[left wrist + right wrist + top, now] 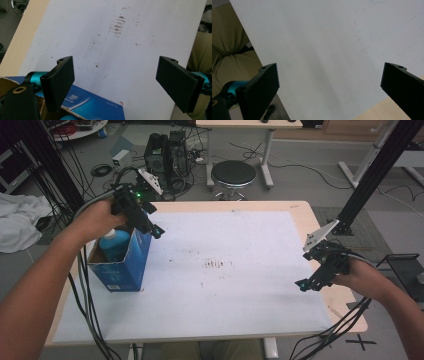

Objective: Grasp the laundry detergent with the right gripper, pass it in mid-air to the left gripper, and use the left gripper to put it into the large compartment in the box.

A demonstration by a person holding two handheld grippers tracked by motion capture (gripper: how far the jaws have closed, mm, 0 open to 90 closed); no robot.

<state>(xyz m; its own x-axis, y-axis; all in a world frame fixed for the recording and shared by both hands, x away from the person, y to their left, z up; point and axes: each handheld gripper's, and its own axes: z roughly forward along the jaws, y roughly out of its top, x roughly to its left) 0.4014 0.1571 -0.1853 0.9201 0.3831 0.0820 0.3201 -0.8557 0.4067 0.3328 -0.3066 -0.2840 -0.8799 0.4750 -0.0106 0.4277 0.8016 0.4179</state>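
A blue cardboard box (pixel 122 265) stands open at the table's left side, with a light-blue bottle (pixel 114 243) upright inside it. My left gripper (pixel 156 231) hovers just above the box's right rim, open, nothing between its jaws. In the left gripper view that gripper (pixel 116 78) looks past the box edge (pixel 87 102) onto the white sheet. My right gripper (pixel 303 285) is held over the table's right edge, open and empty. In the right gripper view the gripper (pixel 329 87) faces bare white sheet.
A white sheet (pixel 215 285) covers most of the wooden table (pixel 305 215) and has a patch of brown smudges (pixel 215 264) near its middle. Behind the table stand a black stool (pixel 233 174), computer gear and cables on the floor.
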